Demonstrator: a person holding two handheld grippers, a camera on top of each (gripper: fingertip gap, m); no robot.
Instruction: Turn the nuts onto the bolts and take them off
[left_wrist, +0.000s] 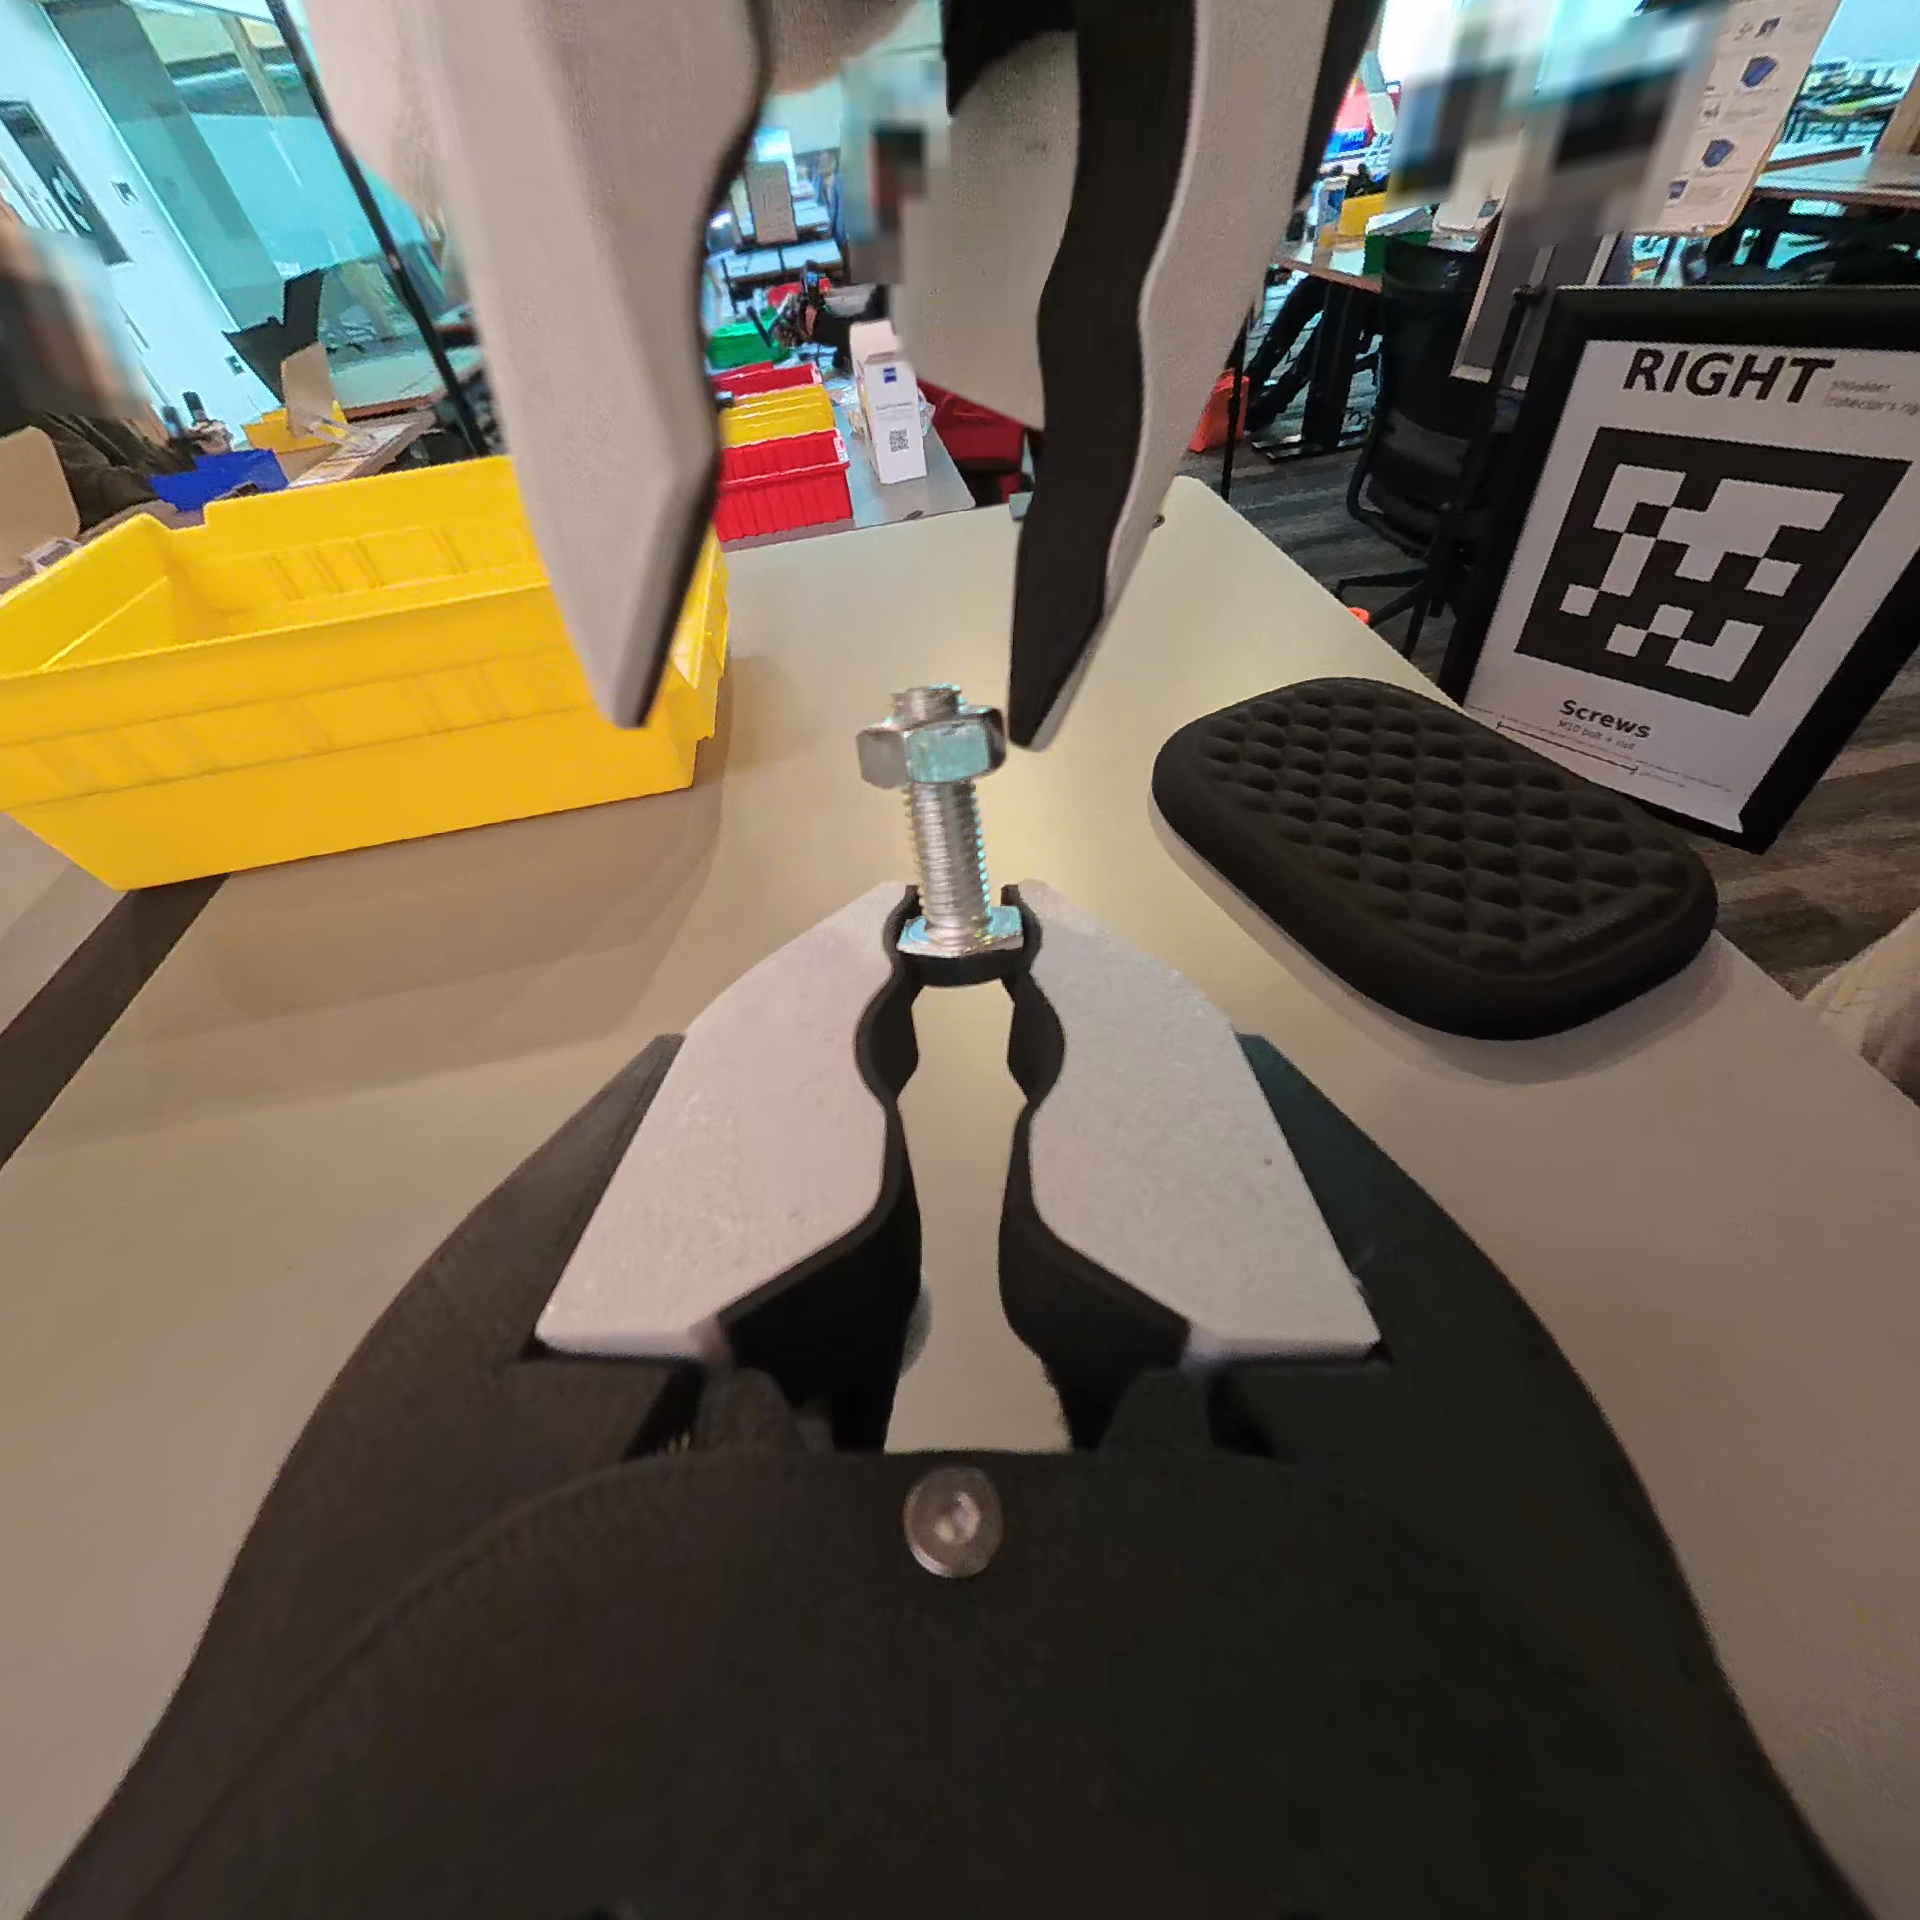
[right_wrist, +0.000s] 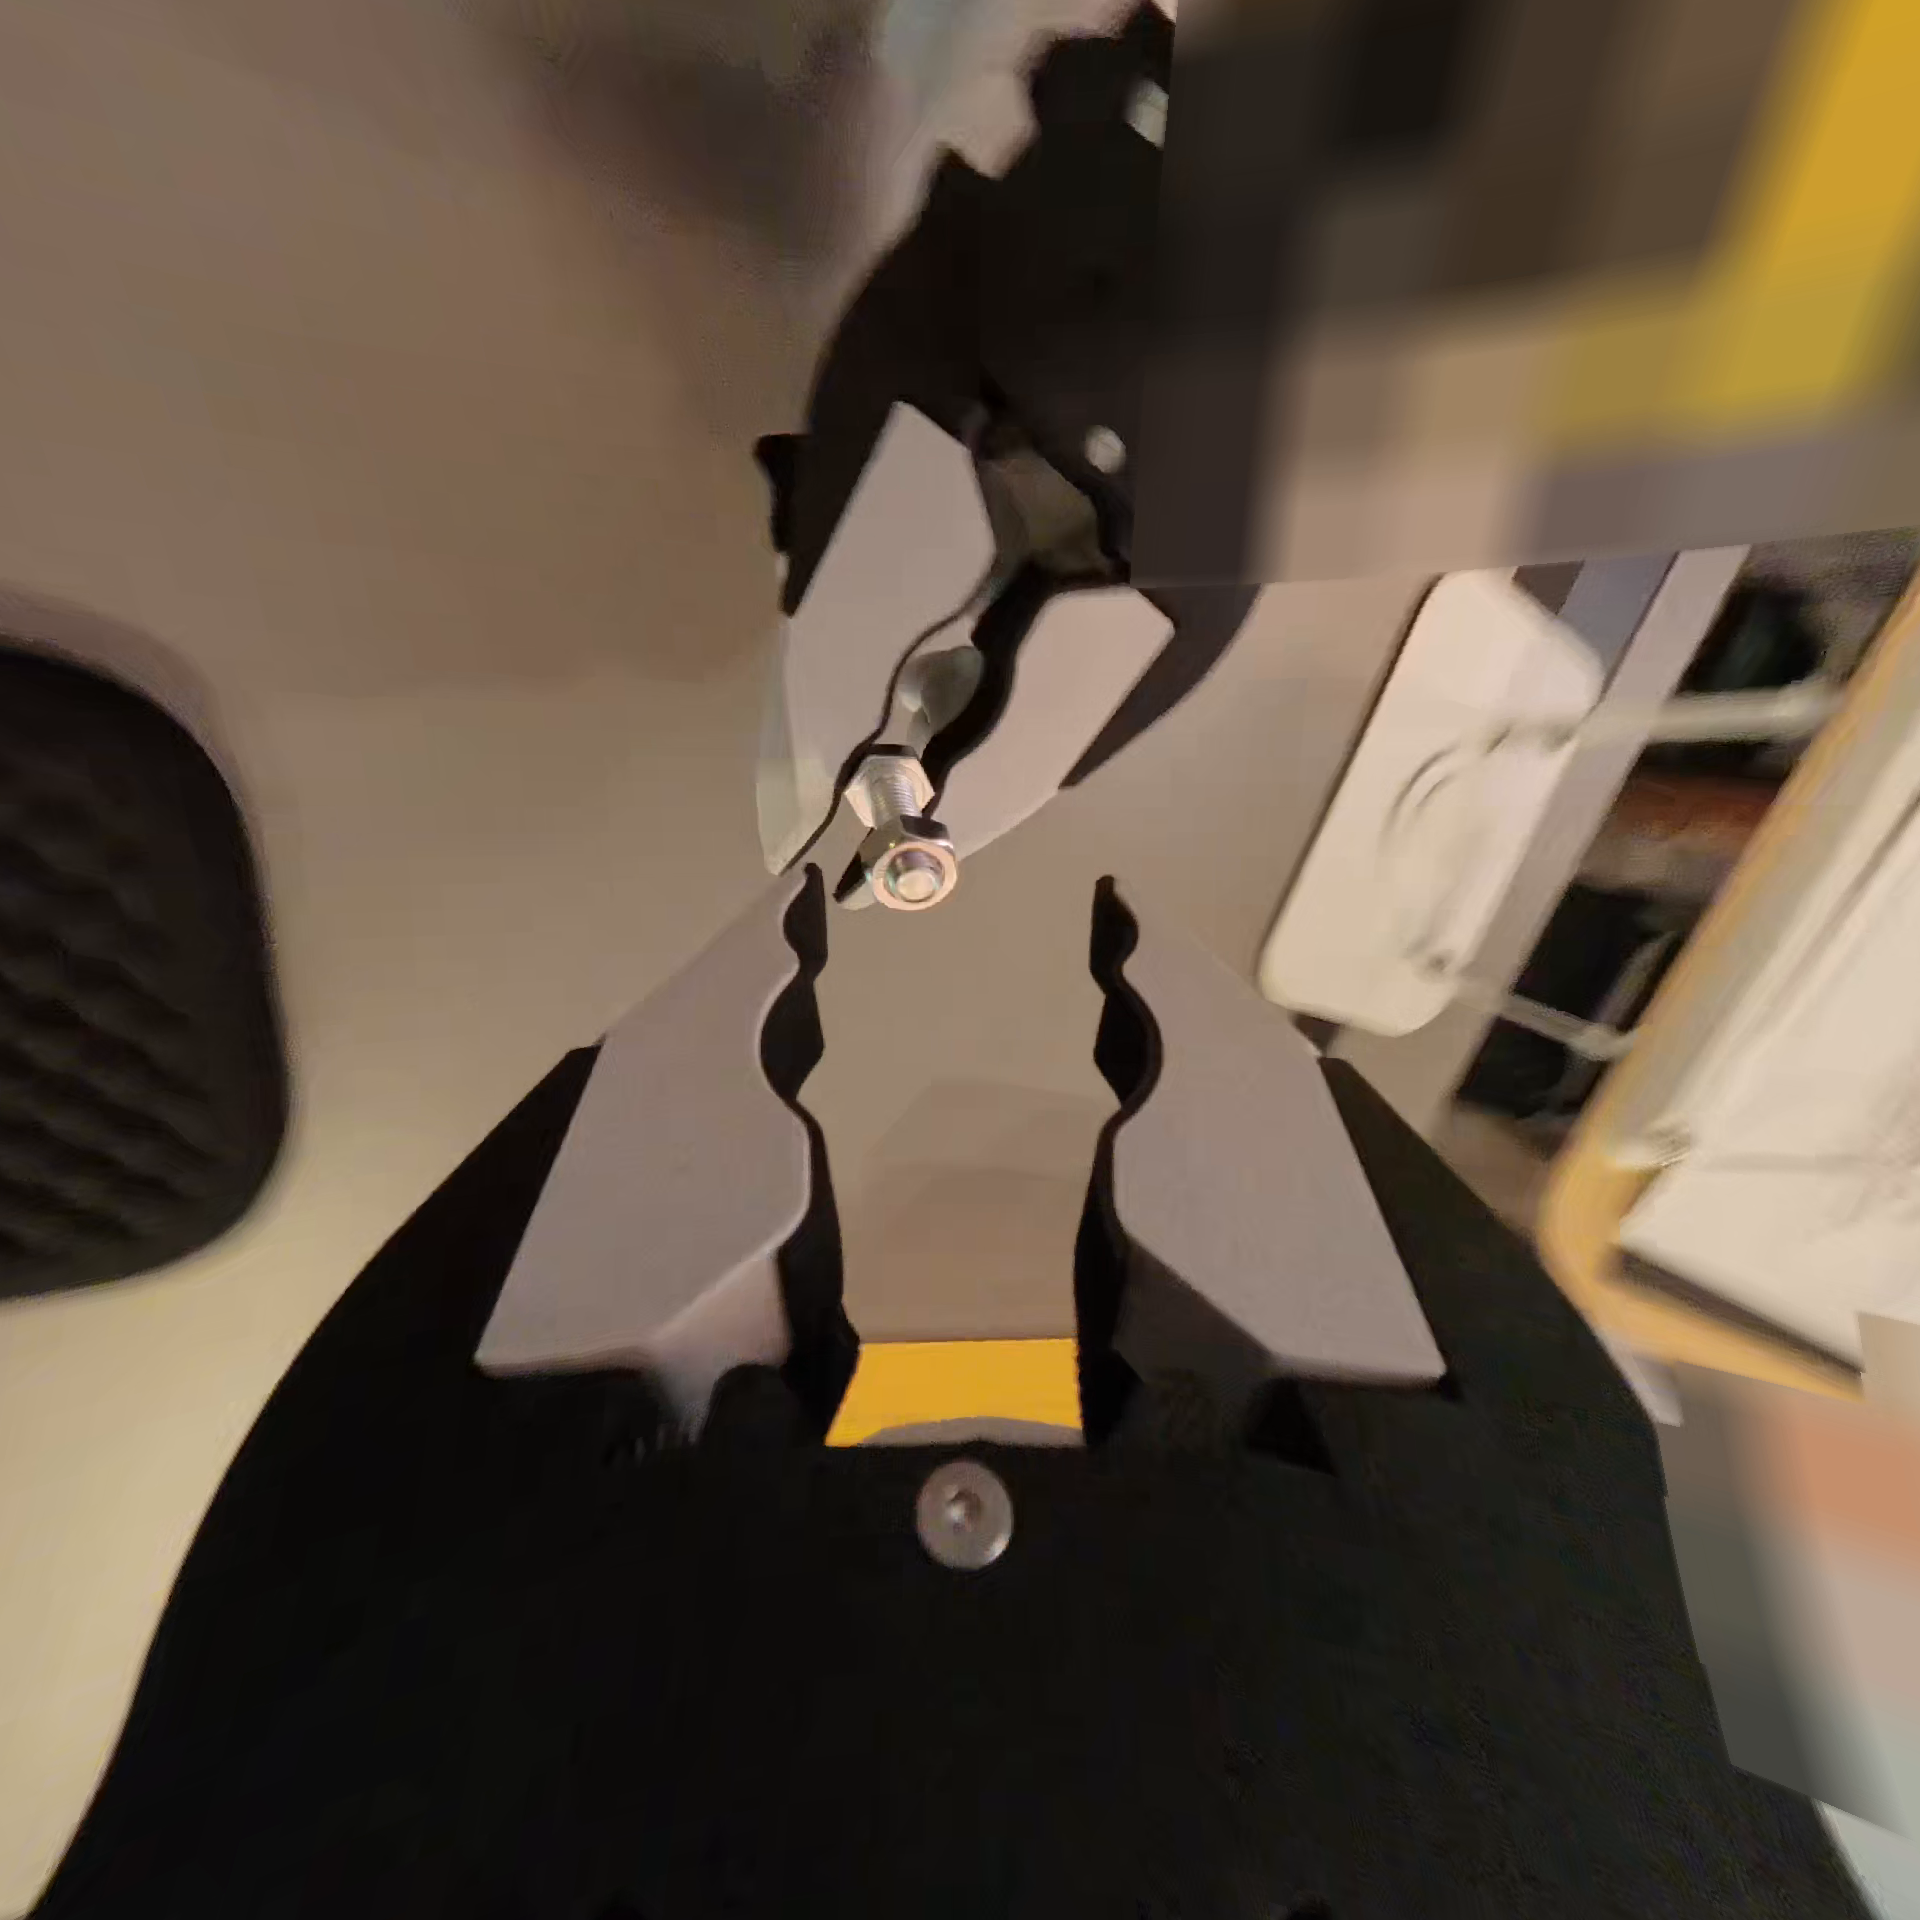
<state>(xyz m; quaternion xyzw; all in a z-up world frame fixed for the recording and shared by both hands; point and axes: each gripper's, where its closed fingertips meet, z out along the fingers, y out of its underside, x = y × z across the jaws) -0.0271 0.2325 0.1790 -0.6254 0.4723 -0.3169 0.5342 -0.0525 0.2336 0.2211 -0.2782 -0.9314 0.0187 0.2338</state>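
Left wrist view: the left gripper (left_wrist: 958, 914) sits at the near edge of the table (left_wrist: 416, 1039), its fingertips closed on the head of the bolt (left_wrist: 951, 862), which stands upright. The nut (left_wrist: 932, 750) sits near the bolt's top end. The right gripper (left_wrist: 831, 717) hangs above and behind, fingers apart, one on either side of the nut; the right-hand fingertip is just beside it. A bin (left_wrist: 312, 665) rests on the table to the left. A pad (left_wrist: 1439, 852) lies to the right, with a framed sign (left_wrist: 1704, 561) standing behind it.
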